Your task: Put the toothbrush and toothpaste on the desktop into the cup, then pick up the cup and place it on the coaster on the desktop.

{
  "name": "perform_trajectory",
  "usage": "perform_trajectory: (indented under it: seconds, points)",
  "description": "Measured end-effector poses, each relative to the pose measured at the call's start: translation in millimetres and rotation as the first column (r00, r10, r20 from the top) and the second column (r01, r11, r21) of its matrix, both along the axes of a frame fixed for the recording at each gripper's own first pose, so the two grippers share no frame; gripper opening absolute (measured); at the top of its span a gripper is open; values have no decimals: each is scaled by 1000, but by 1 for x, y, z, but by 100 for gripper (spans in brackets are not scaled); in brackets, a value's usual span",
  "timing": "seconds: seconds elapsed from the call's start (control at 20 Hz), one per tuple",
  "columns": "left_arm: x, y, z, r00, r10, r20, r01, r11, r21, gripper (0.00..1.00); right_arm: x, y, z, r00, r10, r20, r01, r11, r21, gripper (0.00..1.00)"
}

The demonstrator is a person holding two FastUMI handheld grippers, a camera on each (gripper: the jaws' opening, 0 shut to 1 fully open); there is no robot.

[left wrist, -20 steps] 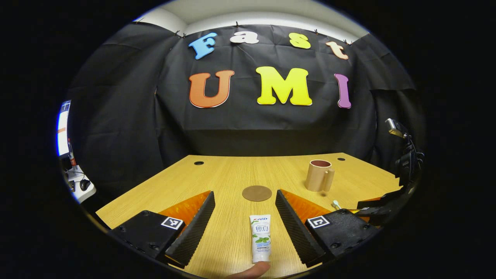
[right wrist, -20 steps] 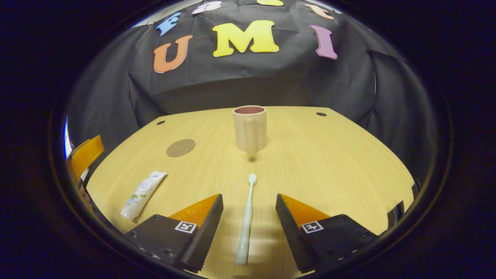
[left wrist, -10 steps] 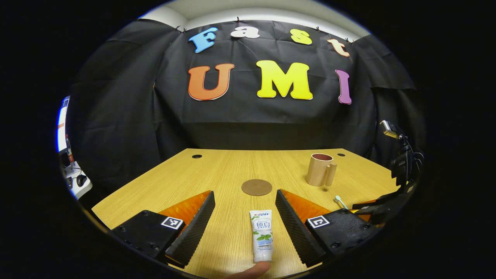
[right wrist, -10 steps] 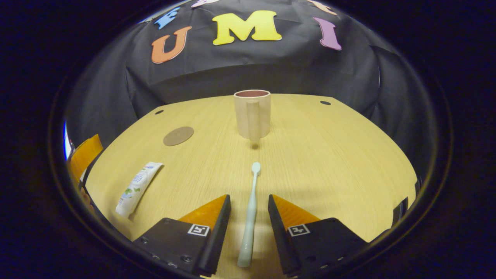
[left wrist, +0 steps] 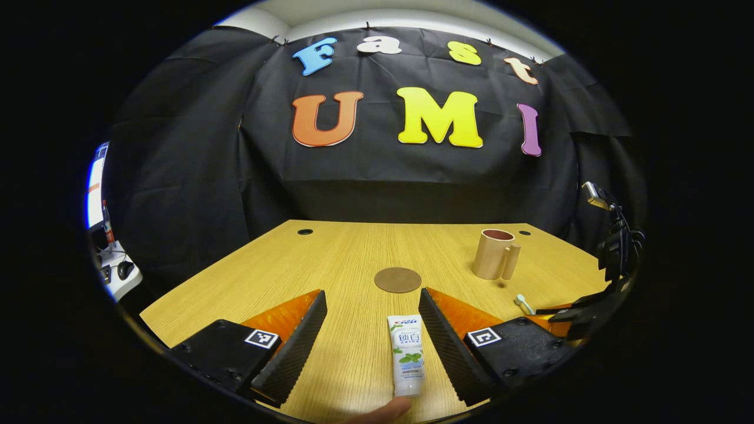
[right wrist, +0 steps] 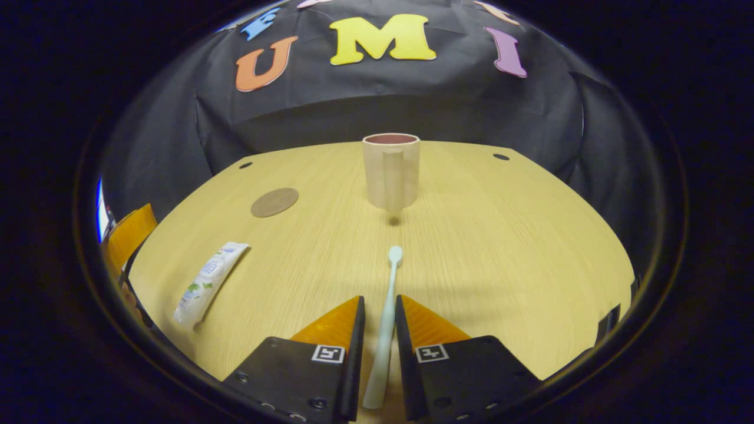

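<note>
Closed in on the toothbrush (right wrist: pixel 383 330) over the last second: right gripper (right wrist: pixel 380 330) fingers went from wide apart to nearly together, now flanking the handle with only slivers of gap each side; actual contact not resolvable, so grip unconfirmed. Left gripper (left wrist: pixel 372 341) unchanged, fingers spread wide, holding nothing, toothpaste (left wrist: pixel 406 362) lying flat between them and nearer the right-hand finger. Hard to read: toothbrush tail end runs down between the right gripper's fingers and is cut off at the bottom edge of the right gripper view; in the left gripper view only the brush head (left wrist: pixel 522 303) pokes out past the other gripper's dark body at far right. Fingertip (left wrist: pixel 383 409) of a person clipped at the bottom edge, just below the toothpaste cap end. Clutter left of the desk too small and warped to identify. Taking the cup (right wrist: pixel 391 176) as landmark: pale beige mug, reddish-brown inside, upright on the wooden desk (right wrist: pixel 500 235), handle facing the right gripper's camera. Toothbrush pale mint, slim, straight, lying flat, head pointing at the cup and stopping short of it, clear desk between. Coaster (right wrist: pixel 274 202) round, brown, flat, left of the cup and well apart. Toothpaste (right wrist: pixel 209 282) white tube with green-blue print, farther left and nearer than the coaster, near the desk edge.
</note>
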State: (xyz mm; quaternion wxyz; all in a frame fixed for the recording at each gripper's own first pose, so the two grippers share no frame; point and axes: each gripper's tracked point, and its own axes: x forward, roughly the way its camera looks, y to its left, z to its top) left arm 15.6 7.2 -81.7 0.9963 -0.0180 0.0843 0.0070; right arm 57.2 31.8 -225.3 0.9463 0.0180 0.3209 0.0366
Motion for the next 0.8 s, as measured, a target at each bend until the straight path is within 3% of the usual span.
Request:
perform_trajectory:
  seconds: [0.05, 0.15, 0.8]
  points:
    - [-1, -2, -1, 1000, -1, -5, 1, 1000, 0, 100, -1, -5, 5, 1000, -13, 3, 13, 1000, 0, 28]
    - [-1, -2, -3, 1000, 2, -10, -2, 1000, 6, 100, 2, -4, -1, 1000, -10, -1, 10, 999, 31, 12]
    - [11, 0, -19, 997, 29, -71, -28, 1000, 10, 100, -5, -11, 6, 998, 12, 59, -18, 996, 90, 10]
